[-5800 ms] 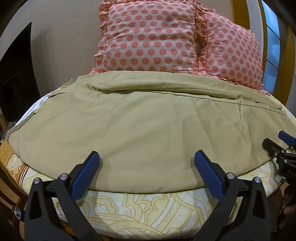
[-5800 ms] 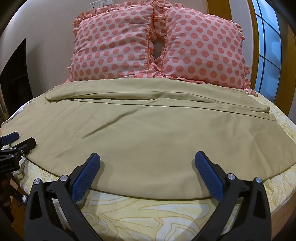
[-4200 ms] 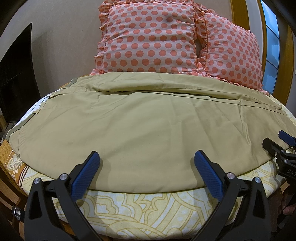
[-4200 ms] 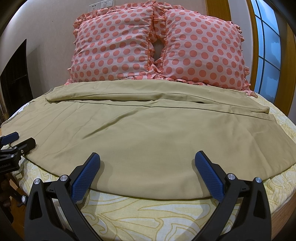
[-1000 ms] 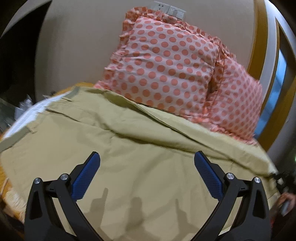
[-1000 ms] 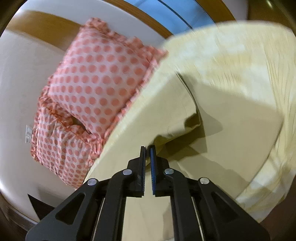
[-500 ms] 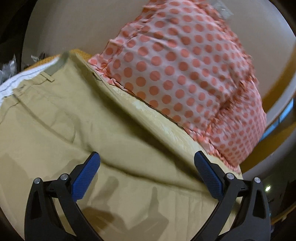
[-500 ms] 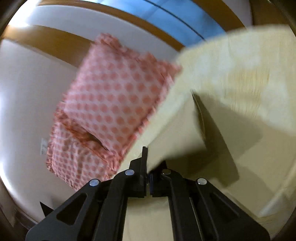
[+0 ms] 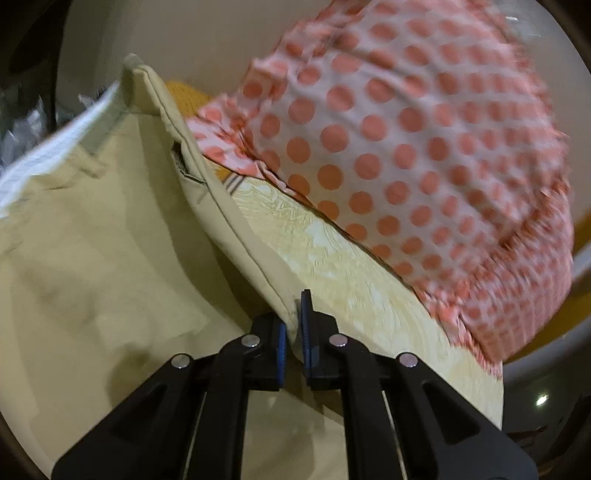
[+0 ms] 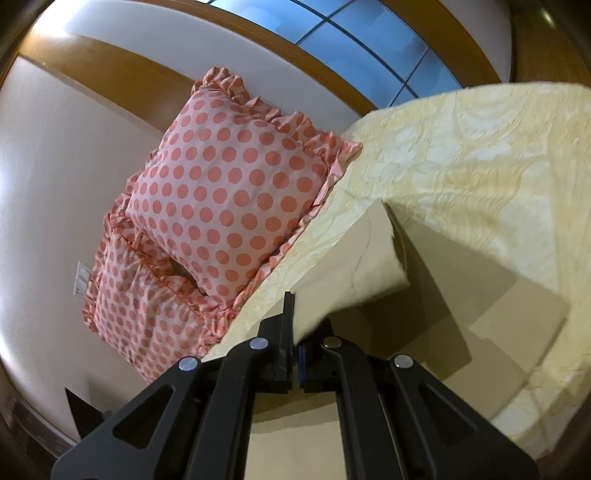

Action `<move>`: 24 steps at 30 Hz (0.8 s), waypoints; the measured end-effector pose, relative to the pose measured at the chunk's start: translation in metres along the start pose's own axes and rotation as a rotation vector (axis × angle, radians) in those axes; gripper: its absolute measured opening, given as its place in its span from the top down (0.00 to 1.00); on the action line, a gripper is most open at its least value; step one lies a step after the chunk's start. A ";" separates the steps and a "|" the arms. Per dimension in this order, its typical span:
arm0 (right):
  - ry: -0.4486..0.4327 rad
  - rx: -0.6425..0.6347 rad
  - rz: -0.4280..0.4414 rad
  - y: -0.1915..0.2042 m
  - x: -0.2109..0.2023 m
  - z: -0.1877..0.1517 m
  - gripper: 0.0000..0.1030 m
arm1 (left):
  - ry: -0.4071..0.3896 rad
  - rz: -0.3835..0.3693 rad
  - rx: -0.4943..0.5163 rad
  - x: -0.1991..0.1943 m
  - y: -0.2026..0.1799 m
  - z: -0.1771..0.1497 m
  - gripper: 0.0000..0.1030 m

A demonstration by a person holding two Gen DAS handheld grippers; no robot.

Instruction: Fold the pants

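Khaki pants (image 9: 92, 258) lie spread on the bed. My left gripper (image 9: 293, 328) is shut on the pants' far seam edge (image 9: 236, 229), near the waistband end, and holds it lifted off the bed. My right gripper (image 10: 295, 328) is shut on the far edge of a pant leg (image 10: 354, 266) near its hem and holds it raised; the lifted cloth casts a shadow on the layer below (image 10: 498, 306).
Two pink pillows with coral dots (image 9: 424, 147) (image 10: 229, 199) lean on the wall at the head of the bed. The yellow patterned bedspread (image 9: 354, 280) (image 10: 480, 155) shows beside the pants. A window (image 10: 354, 33) is behind the bed.
Both grippers moved from the near bed edge to the pants' far edge. The right closed on the leg first; the left, open half a second ago, is now closed on the seam edge and lifts it.
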State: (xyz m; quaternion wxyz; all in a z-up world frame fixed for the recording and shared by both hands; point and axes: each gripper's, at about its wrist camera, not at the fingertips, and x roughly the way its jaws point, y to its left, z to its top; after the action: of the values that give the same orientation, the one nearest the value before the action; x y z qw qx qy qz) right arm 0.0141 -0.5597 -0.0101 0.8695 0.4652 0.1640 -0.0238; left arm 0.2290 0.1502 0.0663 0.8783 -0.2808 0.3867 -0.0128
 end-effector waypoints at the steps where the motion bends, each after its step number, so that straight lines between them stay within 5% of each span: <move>1: -0.009 -0.005 -0.009 -0.003 -0.005 0.000 0.99 | -0.018 -0.010 0.015 -0.017 0.001 -0.011 0.94; 7: -0.028 -0.003 -0.081 -0.021 -0.028 -0.011 0.99 | -0.028 -0.042 -0.011 -0.108 0.048 -0.106 0.93; 12: -0.039 -0.032 -0.224 -0.031 -0.044 -0.025 0.98 | 0.023 0.012 -0.052 -0.117 0.077 -0.162 0.93; 14: -0.073 -0.027 -0.285 -0.032 -0.058 -0.029 0.81 | 0.016 -0.006 -0.069 -0.122 0.087 -0.174 0.90; 15: -0.102 -0.026 -0.319 -0.032 -0.064 -0.030 0.56 | 0.001 -0.011 -0.069 -0.126 0.089 -0.177 0.86; 17: -0.148 -0.039 -0.378 -0.032 -0.073 -0.033 0.38 | -0.046 -0.006 -0.064 -0.139 0.089 -0.181 0.69; 20: -0.151 -0.087 -0.422 -0.032 -0.069 -0.039 0.38 | -0.105 0.021 -0.060 -0.153 0.087 -0.182 0.39; 24: -0.149 -0.194 -0.416 -0.016 -0.055 -0.057 0.44 | -0.140 0.045 -0.071 -0.160 0.093 -0.183 0.30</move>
State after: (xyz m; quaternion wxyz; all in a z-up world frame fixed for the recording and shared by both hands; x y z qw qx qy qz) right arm -0.0561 -0.5279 -0.0353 0.8963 0.3326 0.1932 -0.2207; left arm -0.0271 0.1783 0.0275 0.8928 -0.3032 0.3306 0.0406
